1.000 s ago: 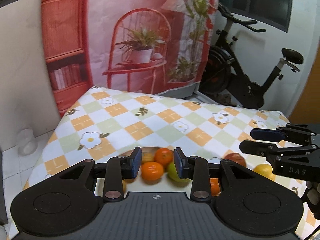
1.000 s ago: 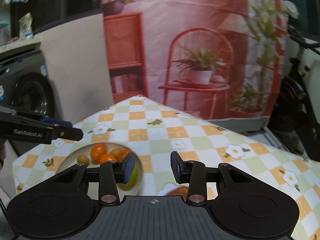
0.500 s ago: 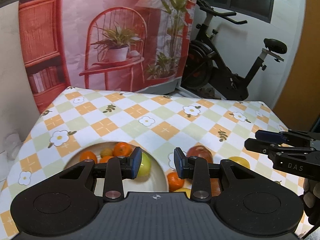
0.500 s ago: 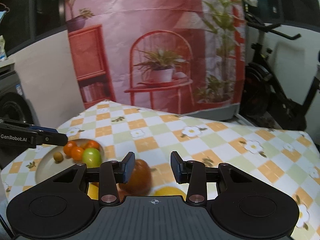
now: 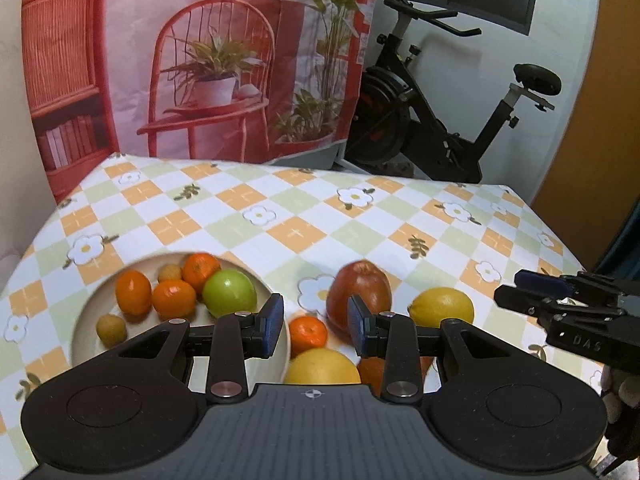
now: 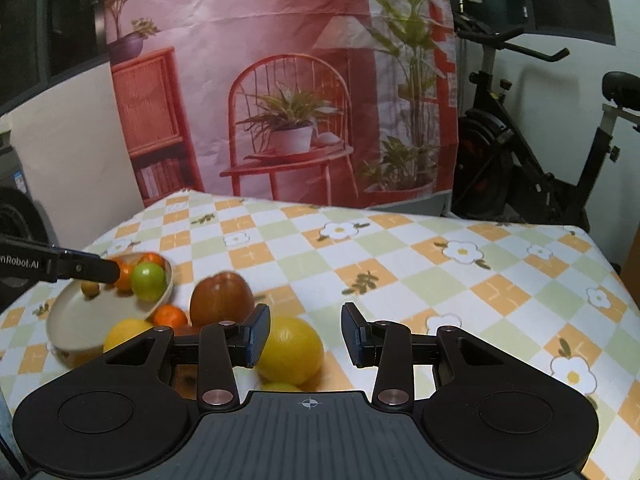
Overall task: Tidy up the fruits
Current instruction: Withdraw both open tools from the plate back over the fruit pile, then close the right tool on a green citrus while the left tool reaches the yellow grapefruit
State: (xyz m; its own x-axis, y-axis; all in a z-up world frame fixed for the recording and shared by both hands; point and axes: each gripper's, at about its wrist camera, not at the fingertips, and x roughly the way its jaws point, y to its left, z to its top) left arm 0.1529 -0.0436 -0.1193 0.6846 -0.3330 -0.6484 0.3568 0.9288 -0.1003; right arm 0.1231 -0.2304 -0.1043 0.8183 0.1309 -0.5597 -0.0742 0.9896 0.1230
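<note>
Checkered tablecloth (image 5: 280,216) carries fruit bowl (image 5: 80,332), red apple (image 5: 360,284), lemon (image 5: 440,306).

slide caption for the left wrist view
Left gripper empty above loose fruit beside a bowl of oranges and a green apple.

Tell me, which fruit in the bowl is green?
The apple. It is the only green fruit in the bowl; the others there are orange or brownish.

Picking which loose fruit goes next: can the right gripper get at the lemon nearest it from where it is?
Probably yes. The lemon lies just ahead of the right gripper, nothing over it. The red apple sits close behind, so there is little slack. The jaws look too narrow and would need to open first.
</note>
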